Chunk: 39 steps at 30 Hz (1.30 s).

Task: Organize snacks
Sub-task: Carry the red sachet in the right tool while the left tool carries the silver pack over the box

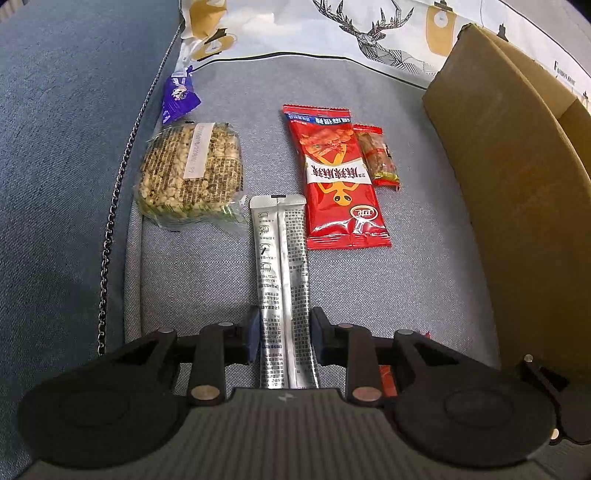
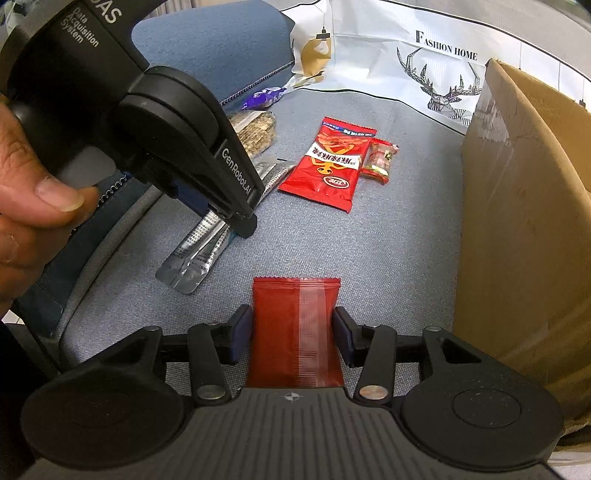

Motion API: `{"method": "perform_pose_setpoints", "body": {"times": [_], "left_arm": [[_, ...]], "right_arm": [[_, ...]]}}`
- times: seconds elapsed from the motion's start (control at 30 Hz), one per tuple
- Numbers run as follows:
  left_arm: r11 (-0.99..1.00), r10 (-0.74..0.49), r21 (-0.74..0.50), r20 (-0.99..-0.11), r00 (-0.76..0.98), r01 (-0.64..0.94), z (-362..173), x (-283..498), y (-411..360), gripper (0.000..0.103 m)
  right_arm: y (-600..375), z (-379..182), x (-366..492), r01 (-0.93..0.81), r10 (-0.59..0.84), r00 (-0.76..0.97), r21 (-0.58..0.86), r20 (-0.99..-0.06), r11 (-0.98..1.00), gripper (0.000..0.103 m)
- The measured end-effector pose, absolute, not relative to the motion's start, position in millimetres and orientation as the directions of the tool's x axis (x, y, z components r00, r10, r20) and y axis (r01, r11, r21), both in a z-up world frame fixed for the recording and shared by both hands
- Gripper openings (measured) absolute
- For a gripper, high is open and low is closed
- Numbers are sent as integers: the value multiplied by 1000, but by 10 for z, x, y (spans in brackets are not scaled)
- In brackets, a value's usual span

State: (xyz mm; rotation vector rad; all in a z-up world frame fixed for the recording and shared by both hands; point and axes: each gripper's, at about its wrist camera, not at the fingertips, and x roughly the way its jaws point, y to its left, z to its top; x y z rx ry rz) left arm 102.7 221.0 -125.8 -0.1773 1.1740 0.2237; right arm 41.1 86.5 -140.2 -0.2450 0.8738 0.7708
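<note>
Snacks lie on a grey-blue sofa seat. My left gripper (image 1: pixel 283 328) is shut on a long silver stick sachet (image 1: pixel 282 280), its pads touching both sides; the right wrist view shows the sachet (image 2: pixel 199 251) under that gripper. My right gripper (image 2: pixel 292 332) has its pads against both sides of a plain red packet (image 2: pixel 295 332) lying flat. Farther off lie a big red snack bag (image 1: pixel 338 177) (image 2: pixel 328 162), a small red sausage pack (image 1: pixel 376 155) (image 2: pixel 378 160), a puffed grain cake (image 1: pixel 192 166) (image 2: pixel 256 129) and a purple wrapper (image 1: pixel 179 94) (image 2: pixel 262 98).
An open cardboard box (image 1: pixel 517 177) (image 2: pixel 524 206) stands at the right on the seat. A white cushion with a deer print (image 1: pixel 354 29) (image 2: pixel 436 74) leans at the back. The blue armrest (image 1: pixel 66 147) rises at the left.
</note>
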Motion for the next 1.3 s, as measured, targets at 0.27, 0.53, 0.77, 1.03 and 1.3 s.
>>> {"method": "perform_pose_setpoints", "body": {"times": [0.27,0.53,0.77,1.03,1.3], "left_arm": [[964,82,-21,-926,369,-265,-1259,1018,2211,31],[966,87,-12,-925,370,-257,-1272,1017,2199,31],[969,99,-5,-909,404,-249,-1201,960,2173,24],[954,100,-87,-810,578,-287,-813,701,2158,24],[953,127,-101,-721,682,-284,-551,528,2028,24]], "right_arm": [[867,-1402,411,-696,506,398,107,-765,710,50],[874,-1396,407,-698,505,400,103,-765,709,49],[830,-1328,393,-691,517,431,98,-739,716,44],[726,-1111,221,-693,553,527,49,-646,719,43],[556,-786,23,-697,602,600,25,-527,717,43]]}}
